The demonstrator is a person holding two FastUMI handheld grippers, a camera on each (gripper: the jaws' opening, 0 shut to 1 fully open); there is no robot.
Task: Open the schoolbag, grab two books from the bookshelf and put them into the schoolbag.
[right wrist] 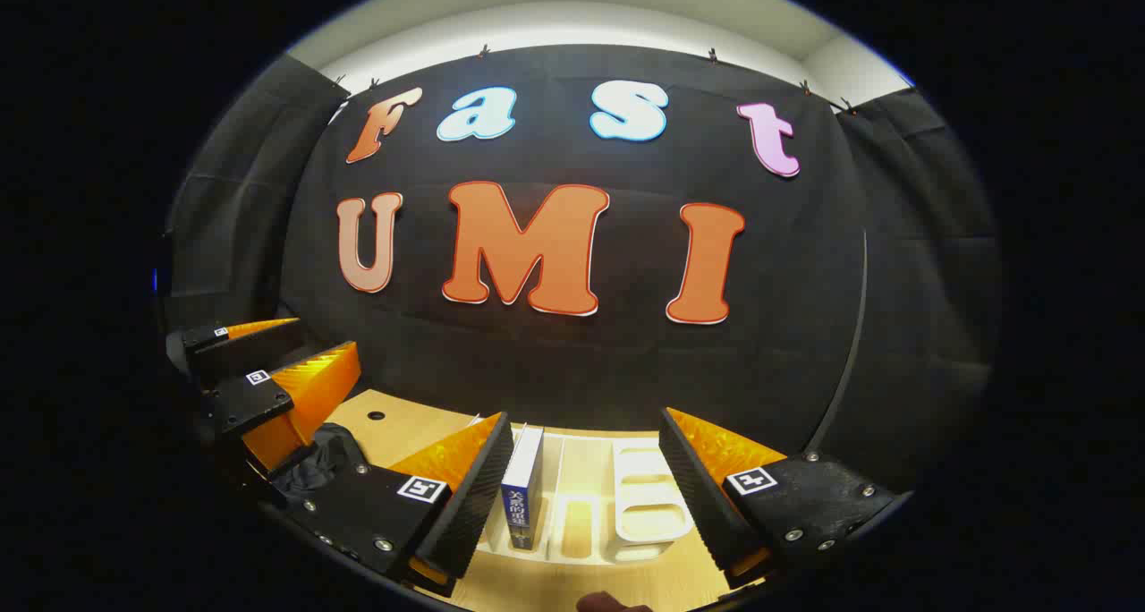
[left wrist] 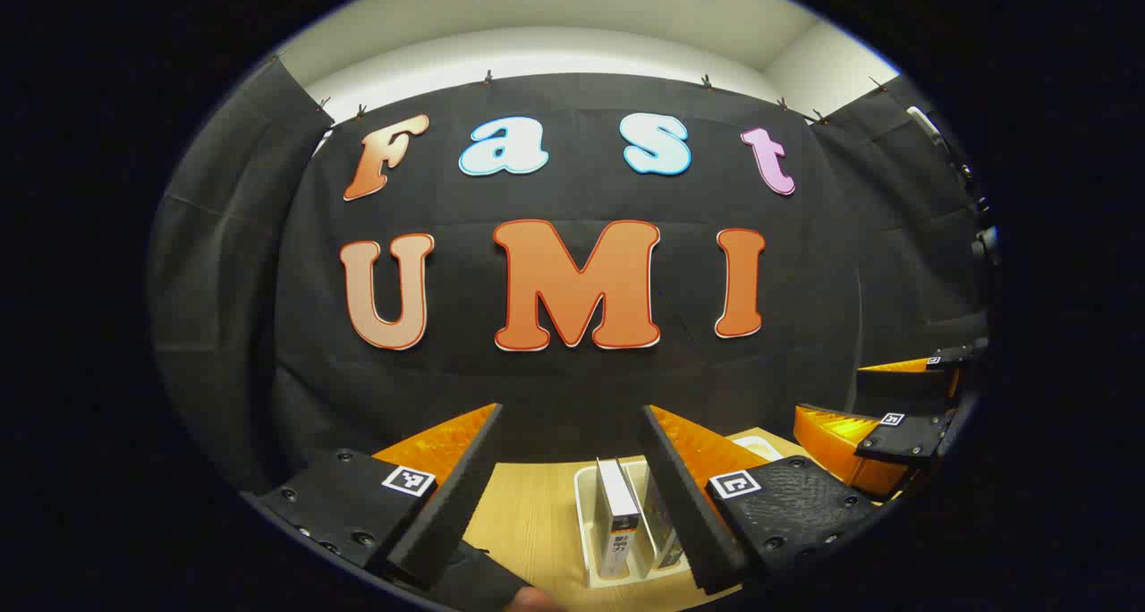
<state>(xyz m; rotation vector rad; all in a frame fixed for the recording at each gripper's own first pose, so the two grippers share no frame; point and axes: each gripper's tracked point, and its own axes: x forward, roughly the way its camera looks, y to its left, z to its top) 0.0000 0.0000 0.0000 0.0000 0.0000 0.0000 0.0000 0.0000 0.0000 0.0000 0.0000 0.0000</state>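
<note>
Left gripper (left wrist: 572, 496) and right gripper (right wrist: 586, 487): fingers spread wide, holding nothing, raised above the desk (left wrist: 528, 522). Below stands the white bookshelf (right wrist: 644, 505), with one book (right wrist: 521, 487) upright in its slot. A dark schoolbag (right wrist: 318, 464) lies to the left. Judged stage: no book grasped yet.

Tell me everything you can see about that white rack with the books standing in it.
The white rack is a pale, plastic-looking book holder standing on the light wooden table, in front of the booth's black wall. Thin upright dividers split it into slots, and its end wall has rounded cut-outs. In the right gripper view one blue-spined book stands upright in a slot at its left end, the others empty. In the left gripper view two books stand in it. Neither gripper touches it.
</note>
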